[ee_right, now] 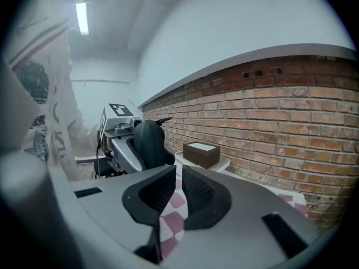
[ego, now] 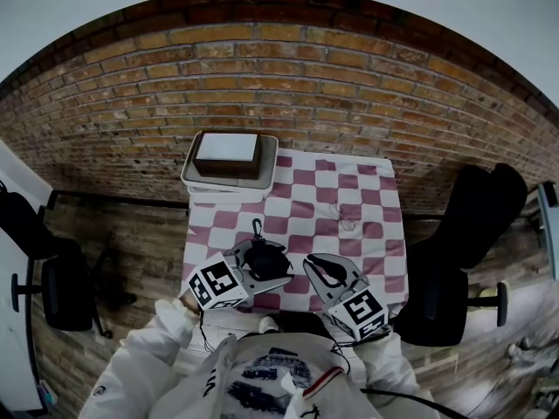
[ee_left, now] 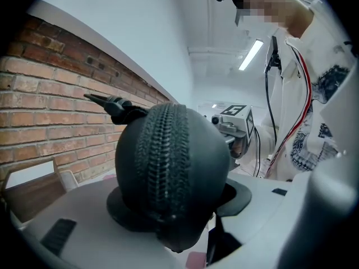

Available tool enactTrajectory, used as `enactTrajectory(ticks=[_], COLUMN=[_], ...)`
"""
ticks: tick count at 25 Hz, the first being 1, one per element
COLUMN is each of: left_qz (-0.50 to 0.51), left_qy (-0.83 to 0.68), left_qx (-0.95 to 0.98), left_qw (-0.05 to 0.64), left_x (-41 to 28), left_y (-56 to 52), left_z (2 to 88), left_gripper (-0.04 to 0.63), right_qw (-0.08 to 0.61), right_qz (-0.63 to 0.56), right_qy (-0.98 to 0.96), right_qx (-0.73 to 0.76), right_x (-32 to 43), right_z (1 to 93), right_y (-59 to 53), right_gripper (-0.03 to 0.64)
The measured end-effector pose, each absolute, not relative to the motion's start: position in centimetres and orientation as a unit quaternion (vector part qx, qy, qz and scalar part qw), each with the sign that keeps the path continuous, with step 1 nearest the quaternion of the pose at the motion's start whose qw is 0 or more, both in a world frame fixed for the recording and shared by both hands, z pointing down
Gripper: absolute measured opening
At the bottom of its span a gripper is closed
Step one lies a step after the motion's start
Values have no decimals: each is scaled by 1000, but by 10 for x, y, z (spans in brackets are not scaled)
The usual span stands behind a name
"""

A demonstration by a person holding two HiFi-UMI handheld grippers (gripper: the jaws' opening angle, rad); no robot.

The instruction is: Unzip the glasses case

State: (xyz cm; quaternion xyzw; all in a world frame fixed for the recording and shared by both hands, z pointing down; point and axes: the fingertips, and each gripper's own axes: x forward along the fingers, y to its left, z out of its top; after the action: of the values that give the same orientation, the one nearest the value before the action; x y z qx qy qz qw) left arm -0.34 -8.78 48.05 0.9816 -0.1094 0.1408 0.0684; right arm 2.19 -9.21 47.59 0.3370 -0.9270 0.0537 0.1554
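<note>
Holding glasses case (ee_left: 171, 172) clamped in left gripper (ego: 260, 273), over checkered table (ego: 349, 199). Zipper (ee_left: 165, 156) looks fully closed; unzipping not begun. Right gripper (ee_right: 178, 195) beside case, jaws nearly together, empty; pull ungrasped.

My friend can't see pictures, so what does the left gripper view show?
The left gripper clamps a black rounded zippered glasses case, its zipper facing the camera. A red brick wall stands behind at left.

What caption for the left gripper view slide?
Left gripper clamps the zipped black glasses case, brick wall behind.
</note>
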Motion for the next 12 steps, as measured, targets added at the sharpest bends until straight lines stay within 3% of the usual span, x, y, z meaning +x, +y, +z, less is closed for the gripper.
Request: enactTrajectory(ticks=[4,12], left_qz=[139,118], left_qy=[-100,-103], left_qx=[983,985], left_qw=[65,71], left_x=[-2,-6], left_y=[-84,-89], left_z=[481,471], left_gripper=[255,255], right_qw=[159,176], right_qz=[72,53], right_qy=[-933,-939], right_qx=[314,291], right_x=[14,11], right_z=[483,491], right_y=[-88,-80], right_gripper=[104,104])
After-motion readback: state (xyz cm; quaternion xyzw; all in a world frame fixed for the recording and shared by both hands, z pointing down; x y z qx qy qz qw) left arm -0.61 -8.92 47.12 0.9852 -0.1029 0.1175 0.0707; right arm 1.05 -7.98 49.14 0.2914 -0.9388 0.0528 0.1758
